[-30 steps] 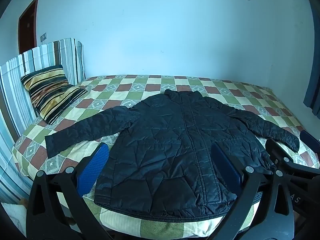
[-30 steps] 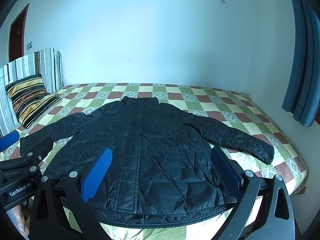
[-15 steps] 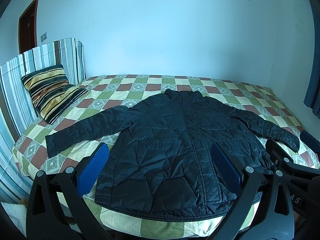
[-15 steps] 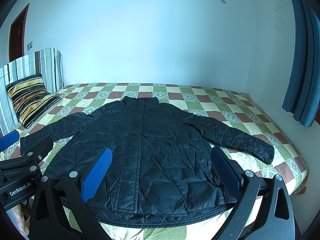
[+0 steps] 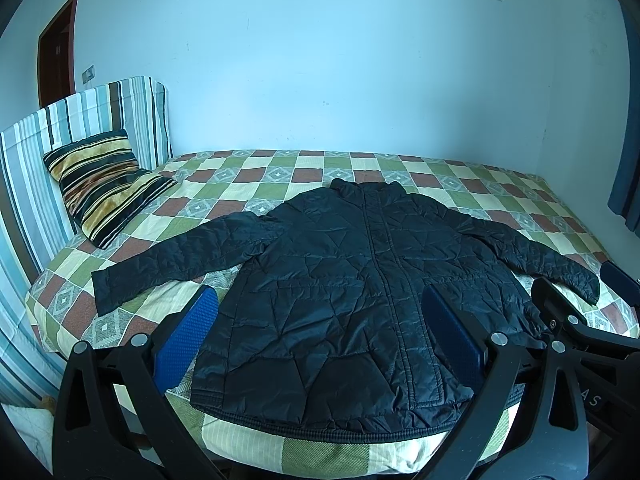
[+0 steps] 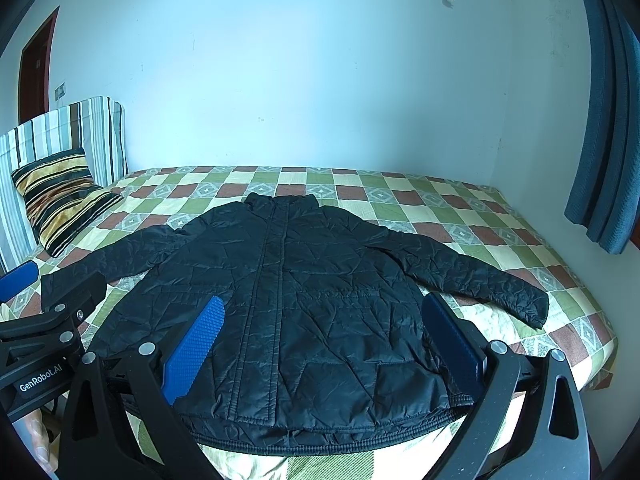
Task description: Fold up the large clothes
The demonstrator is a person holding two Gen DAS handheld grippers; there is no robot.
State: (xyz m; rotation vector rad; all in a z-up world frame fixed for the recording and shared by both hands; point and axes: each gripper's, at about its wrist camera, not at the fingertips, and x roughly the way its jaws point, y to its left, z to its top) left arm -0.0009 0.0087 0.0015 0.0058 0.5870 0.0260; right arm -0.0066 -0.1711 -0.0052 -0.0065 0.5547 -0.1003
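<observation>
Setting: home bedroom. Evidence: bed (image 5: 256, 184) with green, brown and cream checked bedspread; striped pillow (image 5: 102, 184) against striped headboard (image 5: 80, 120); blue curtain (image 6: 600, 140) at right; brown door (image 5: 56, 56) in plain pale wall (image 5: 320, 60).

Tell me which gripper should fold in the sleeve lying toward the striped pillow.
Left. The left gripper sits on the pillow side, nearer that sleeve; the right gripper faces the jacket's other half. Both are open.

A pale blue wall (image 5: 320, 60) backs the checked bed (image 5: 280, 184); striped pillow (image 5: 104, 184) at left, blue curtain (image 6: 600, 140) at right.
</observation>
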